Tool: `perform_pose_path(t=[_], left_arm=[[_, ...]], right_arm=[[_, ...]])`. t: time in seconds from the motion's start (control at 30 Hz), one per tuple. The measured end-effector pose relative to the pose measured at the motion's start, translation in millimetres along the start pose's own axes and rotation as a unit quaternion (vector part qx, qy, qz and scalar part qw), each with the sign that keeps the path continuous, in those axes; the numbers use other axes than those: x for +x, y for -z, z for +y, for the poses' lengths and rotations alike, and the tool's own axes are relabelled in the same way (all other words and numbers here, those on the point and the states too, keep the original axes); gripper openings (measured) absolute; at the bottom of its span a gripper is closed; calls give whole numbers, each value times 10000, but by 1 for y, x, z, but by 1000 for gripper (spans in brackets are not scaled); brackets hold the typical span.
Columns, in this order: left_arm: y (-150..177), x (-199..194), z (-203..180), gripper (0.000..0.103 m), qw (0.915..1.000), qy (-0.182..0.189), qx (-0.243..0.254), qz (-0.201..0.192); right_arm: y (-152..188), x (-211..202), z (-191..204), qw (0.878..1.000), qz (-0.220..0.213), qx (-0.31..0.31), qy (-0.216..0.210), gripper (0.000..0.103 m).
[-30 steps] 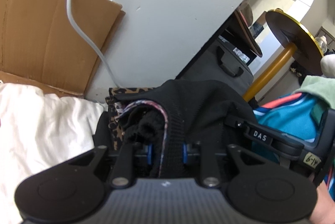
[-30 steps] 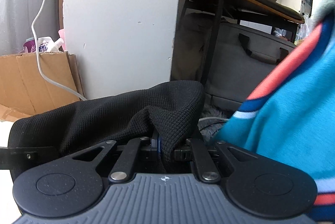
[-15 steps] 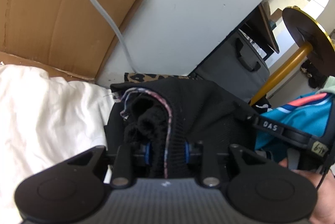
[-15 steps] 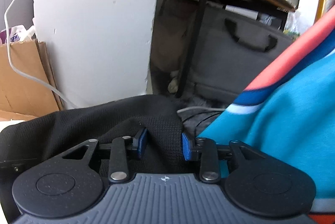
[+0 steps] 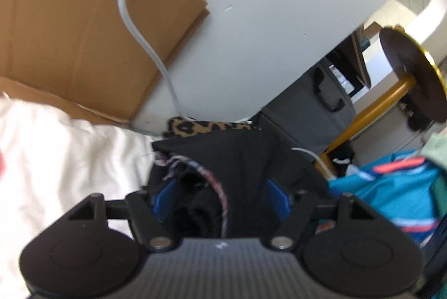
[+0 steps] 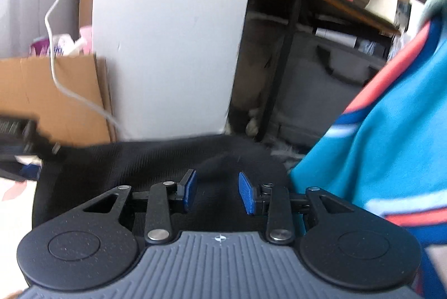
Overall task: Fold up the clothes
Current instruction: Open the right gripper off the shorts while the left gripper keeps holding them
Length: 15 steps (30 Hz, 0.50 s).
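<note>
Black knit garment (image 5: 245,159) lies bunched on a white sheet (image 5: 56,159), right in front of both cams. Behind it: leopard-print cloth (image 5: 201,127) touching its far edge, cardboard box (image 5: 69,28), white cable (image 5: 145,42) hanging across box and white pillar (image 5: 265,14). Grey bag w/ handle (image 5: 321,109) and round side table on a yellow leg (image 5: 408,75) sit further back. Teal striped garment (image 6: 391,137) crowds the right side, just beside the black knit.

Left hand-held gripper (image 5: 220,198): blue pads wide apart, black knit w/ frayed hem lying loose between them. Right hand-held gripper (image 6: 218,193): pads apart too, knit under and between, not pinched.

Vs 1 s ago: both were clamped on the knit; right let go first, left only in the last half sec. Garment sits lower and flatter.
</note>
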<state>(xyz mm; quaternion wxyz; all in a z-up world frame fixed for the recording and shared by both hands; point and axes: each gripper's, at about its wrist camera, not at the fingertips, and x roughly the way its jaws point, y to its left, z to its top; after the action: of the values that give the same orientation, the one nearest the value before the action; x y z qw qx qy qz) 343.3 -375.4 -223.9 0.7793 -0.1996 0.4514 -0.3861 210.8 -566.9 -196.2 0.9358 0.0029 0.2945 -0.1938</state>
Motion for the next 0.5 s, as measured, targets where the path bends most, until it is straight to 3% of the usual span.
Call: perform_pose_path(t=[0.1, 0.27, 0.37, 0.4, 0.5], left_arm=[[-9, 18, 8, 71, 9997, -74, -190, 103], [-23, 27, 22, 60, 9993, -22, -370, -60], [-31, 30, 21, 44, 9994, -27, -303, -133], [-34, 31, 20, 29, 9995, -40, -265, -155], [-40, 29, 17, 10, 9993, -226, -121, -269]], right_arm=[[9, 15, -7, 9995, 225, 240, -39, 40], [7, 30, -16, 9994, 167, 294, 10, 40], [3, 40, -20, 9993, 157, 332, -30, 40], [3, 44, -22, 9992, 190, 351, -31, 40], [8, 60, -25, 9980, 487, 375, 120, 40]])
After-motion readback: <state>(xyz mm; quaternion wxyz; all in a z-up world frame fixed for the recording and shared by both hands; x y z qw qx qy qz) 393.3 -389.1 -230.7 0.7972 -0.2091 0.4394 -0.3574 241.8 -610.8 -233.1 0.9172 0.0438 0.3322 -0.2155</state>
